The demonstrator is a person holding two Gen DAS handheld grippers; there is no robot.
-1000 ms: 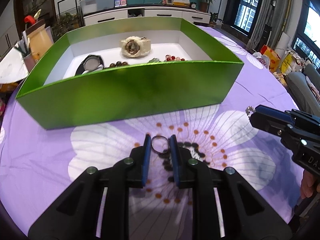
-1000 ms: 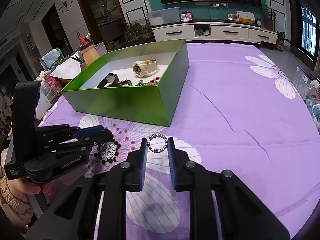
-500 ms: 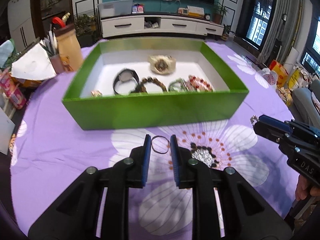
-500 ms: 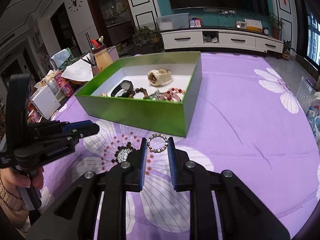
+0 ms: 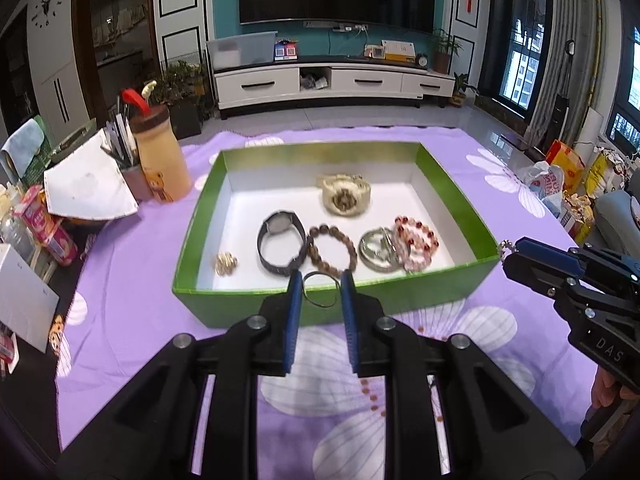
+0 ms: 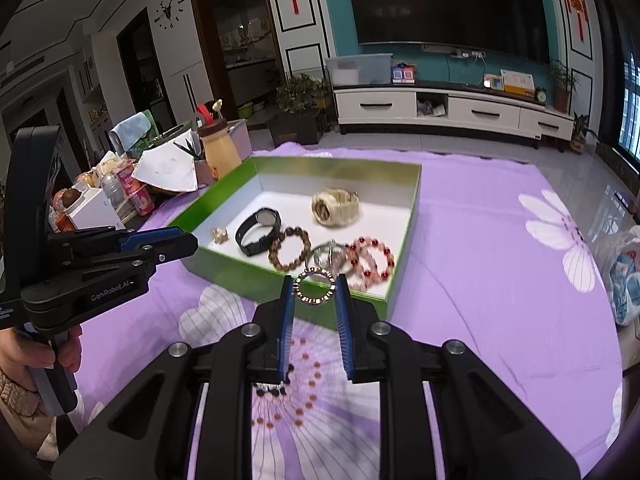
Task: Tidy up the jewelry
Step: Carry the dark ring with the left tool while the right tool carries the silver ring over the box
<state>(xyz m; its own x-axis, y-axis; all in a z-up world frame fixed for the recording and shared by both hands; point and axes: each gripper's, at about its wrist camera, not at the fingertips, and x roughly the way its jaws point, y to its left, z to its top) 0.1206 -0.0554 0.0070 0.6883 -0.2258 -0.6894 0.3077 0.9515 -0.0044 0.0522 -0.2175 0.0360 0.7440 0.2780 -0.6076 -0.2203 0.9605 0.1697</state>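
Note:
A green box [image 5: 188,236] [image 6: 414,208] with a white floor stands on the purple flowered cloth. In it lie a cream watch [image 5: 346,194], a black watch [image 5: 279,244], a brown bead bracelet [image 5: 332,246], a silver bangle [image 5: 376,250], a red bead bracelet [image 5: 416,242] and a small gold piece [image 5: 225,263]. My left gripper [image 5: 320,290] is shut on a thin dark ring [image 5: 320,290], held above the box's near wall. My right gripper [image 6: 315,286] is shut on a beaded ring bracelet [image 6: 315,286], raised over the box's near right corner.
A dark bead bracelet [image 6: 272,390] lies on the cloth under my right gripper. At the table's left edge stand a tan bottle [image 5: 160,160], a pen holder, papers [image 5: 86,188] and snack packs [image 5: 50,228]. Bags [image 5: 548,178] sit off the right edge.
Both grippers have risen and moved forward with their rings, from low over the cloth to above the box's near wall. The box's contents now show from above.

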